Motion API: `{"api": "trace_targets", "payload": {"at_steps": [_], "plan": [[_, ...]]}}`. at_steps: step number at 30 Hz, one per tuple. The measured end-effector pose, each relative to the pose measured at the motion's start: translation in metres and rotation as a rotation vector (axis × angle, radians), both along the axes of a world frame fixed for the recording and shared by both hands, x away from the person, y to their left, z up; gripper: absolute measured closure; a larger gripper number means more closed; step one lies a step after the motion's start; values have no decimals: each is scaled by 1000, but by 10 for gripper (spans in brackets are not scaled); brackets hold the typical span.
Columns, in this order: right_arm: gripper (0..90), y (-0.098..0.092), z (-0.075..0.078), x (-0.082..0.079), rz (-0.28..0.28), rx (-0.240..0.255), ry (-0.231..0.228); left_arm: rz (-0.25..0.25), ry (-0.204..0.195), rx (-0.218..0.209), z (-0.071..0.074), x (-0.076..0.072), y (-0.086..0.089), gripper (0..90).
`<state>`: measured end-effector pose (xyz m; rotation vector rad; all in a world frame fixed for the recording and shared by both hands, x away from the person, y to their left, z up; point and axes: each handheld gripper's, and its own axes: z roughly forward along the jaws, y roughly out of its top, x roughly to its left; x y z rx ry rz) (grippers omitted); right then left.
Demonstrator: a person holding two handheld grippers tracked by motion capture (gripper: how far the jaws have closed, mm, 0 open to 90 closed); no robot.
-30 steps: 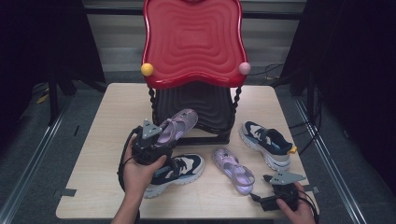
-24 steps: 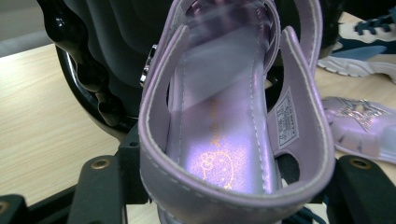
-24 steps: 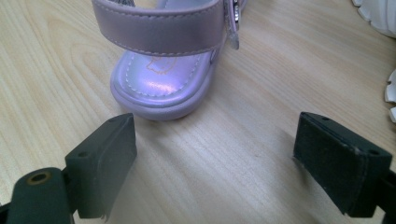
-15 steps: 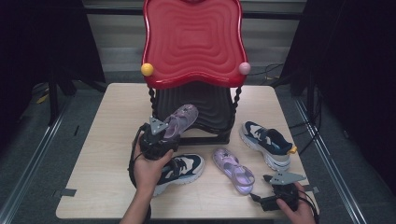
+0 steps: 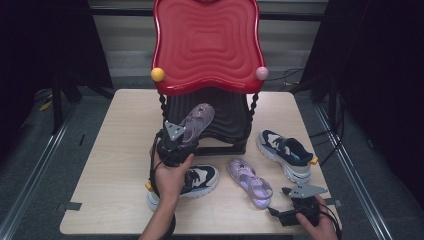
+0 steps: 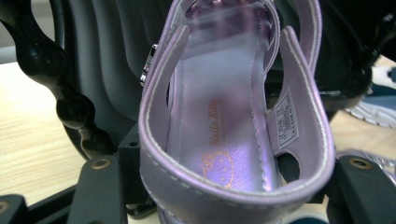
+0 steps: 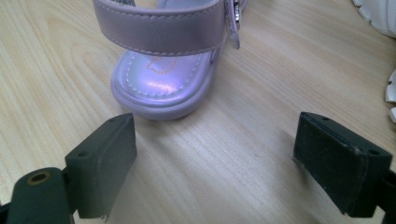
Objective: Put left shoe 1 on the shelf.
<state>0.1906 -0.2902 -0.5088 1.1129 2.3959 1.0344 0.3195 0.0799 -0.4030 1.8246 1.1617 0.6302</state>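
The left gripper [image 5: 176, 142] is clamping the heel end of a purple sandal [image 5: 196, 121], its two black jaws pressing on either side of the heel strap in the left gripper view, where the sandal [image 6: 233, 121] is rising up the middle of the frame. Compared with the earlier high views, the left gripper and its sandal are sitting further right and a little closer to the black shelf [image 5: 220, 120] under the red wavy top [image 5: 206, 45]; the sandal's toe is now lying over the shelf's front edge near the centre of the frame. The right gripper [image 5: 300, 207] is resting in the same spot at the lower right, its jaws standing wide apart with nothing between them; in the right gripper view the heel of a second purple sandal [image 7: 163, 84] is lying on the table [image 7: 261, 154] just beyond the jaws. In the high view this second sandal [image 5: 250, 182] is lying right of centre on the table [image 5: 120, 150]. A navy and white sneaker [image 5: 195, 181] is lying just under the left hand [image 5: 170, 177], and its mate [image 5: 286, 154] is lying at the right. The twisted black post [image 5: 162, 107] is standing just left of the held sandal, and another post [image 5: 252, 107] is standing at the right of the shelf.
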Motion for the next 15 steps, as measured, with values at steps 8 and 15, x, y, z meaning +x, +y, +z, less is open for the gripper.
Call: {"api": "trace_targets", "payload": {"at_steps": [8,15], "plan": [[124,0,0,0,4,0,0,54,-30,-8,-1,6,-14,374],[124,0,0,0,4,-1,-1,100,-49,-32,3,14,-24,374]]}}
